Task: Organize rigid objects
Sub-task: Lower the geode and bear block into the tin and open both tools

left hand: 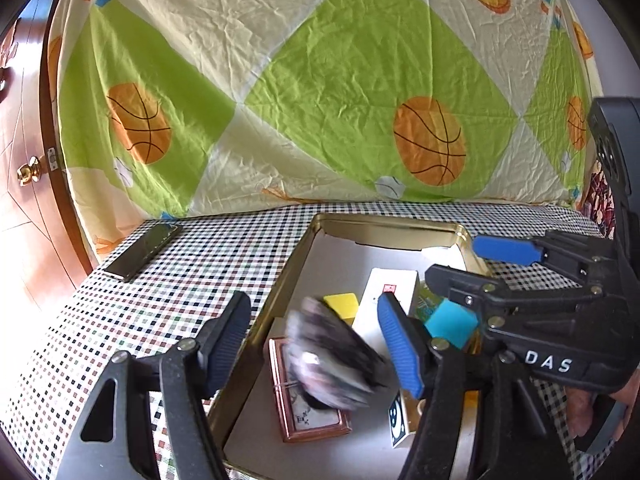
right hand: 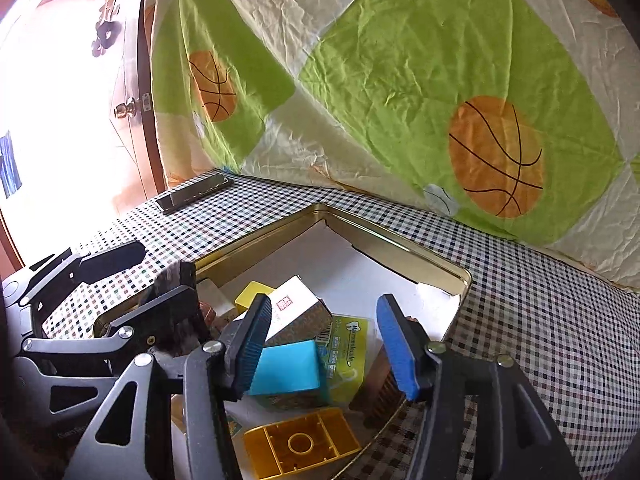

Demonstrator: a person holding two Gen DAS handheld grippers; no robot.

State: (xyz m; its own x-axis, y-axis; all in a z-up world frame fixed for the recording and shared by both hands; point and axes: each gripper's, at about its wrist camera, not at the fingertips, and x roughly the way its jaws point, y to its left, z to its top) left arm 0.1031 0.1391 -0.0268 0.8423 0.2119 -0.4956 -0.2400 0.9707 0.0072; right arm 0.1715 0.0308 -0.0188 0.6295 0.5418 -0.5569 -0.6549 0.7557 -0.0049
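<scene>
Between the spread fingers of the left tool [left hand: 316, 344], a blurred dark object [left hand: 336, 360] over the tin [left hand: 276, 292].

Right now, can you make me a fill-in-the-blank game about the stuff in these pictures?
1. The toys and boxes lie inside a shallow ____-coloured tin.
2. The block next to the right gripper is light ____.
3. A dark phone lies flat on the ____ tablecloth, outside the tin.
4. The big cloth behind the table has orange ____ printed on it.

Missing words: gold; blue; checked; basketballs
</scene>
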